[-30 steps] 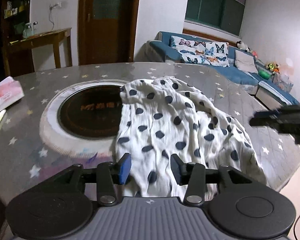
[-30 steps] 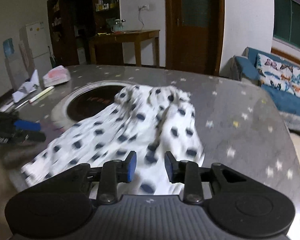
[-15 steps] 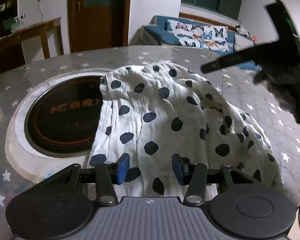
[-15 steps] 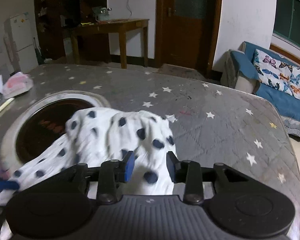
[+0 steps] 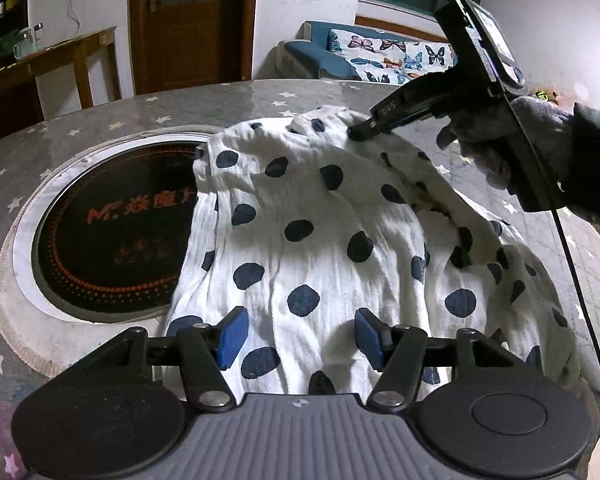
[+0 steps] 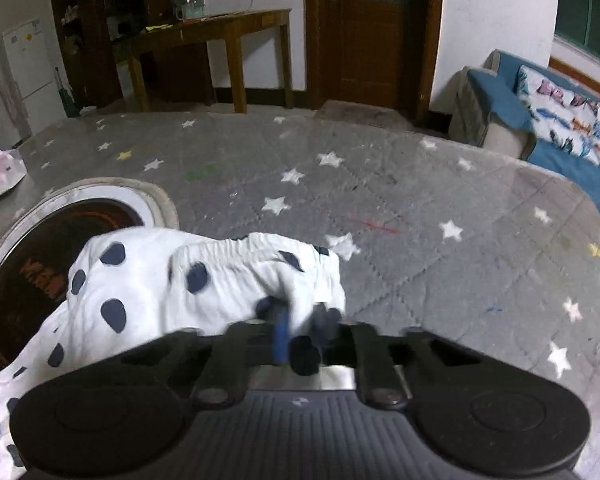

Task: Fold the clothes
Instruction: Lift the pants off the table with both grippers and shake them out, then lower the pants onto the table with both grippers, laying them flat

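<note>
On table (image 6: 440,200) | rumpled polka-dot garment (image 5: 320,220) | right tool (image 6: 300,328) pinching waistband | left tool (image 5: 296,340) released

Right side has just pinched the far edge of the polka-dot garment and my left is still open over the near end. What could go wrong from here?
1. The right hand-held gripper seems shut on only a small bunch near the polka-dot garment's elastic edge; a pull might slip it free.
2. The cloth overlaps the round cooktop's rim, so dragging may snag.
3. The left hand-held gripper is open, leaving the near end unanchored.
</note>
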A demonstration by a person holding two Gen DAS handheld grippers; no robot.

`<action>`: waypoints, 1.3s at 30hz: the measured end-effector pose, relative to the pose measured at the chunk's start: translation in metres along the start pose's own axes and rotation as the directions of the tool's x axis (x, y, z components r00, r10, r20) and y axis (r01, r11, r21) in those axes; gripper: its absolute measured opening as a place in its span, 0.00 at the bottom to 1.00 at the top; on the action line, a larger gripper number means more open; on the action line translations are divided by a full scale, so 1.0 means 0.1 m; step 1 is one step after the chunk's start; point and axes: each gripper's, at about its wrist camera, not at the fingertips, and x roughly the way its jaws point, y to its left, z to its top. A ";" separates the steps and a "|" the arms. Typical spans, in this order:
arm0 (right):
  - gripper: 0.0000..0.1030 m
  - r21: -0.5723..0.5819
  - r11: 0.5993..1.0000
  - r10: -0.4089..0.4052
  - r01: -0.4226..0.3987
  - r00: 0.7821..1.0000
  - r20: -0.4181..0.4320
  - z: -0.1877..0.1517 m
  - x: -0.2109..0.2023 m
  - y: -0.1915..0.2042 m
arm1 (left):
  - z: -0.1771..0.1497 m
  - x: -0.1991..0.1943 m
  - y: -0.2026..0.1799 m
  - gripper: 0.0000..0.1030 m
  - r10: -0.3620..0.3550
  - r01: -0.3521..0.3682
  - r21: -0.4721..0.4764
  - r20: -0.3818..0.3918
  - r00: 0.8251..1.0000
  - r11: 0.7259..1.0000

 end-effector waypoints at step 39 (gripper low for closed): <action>0.27 -0.042 0.988 0.144 -0.149 0.984 -0.109 0.63 0.54 0.51 | 0.02 0.05 -0.06 0.80 -0.019 0.019 0.016 -0.001 1.000 1.000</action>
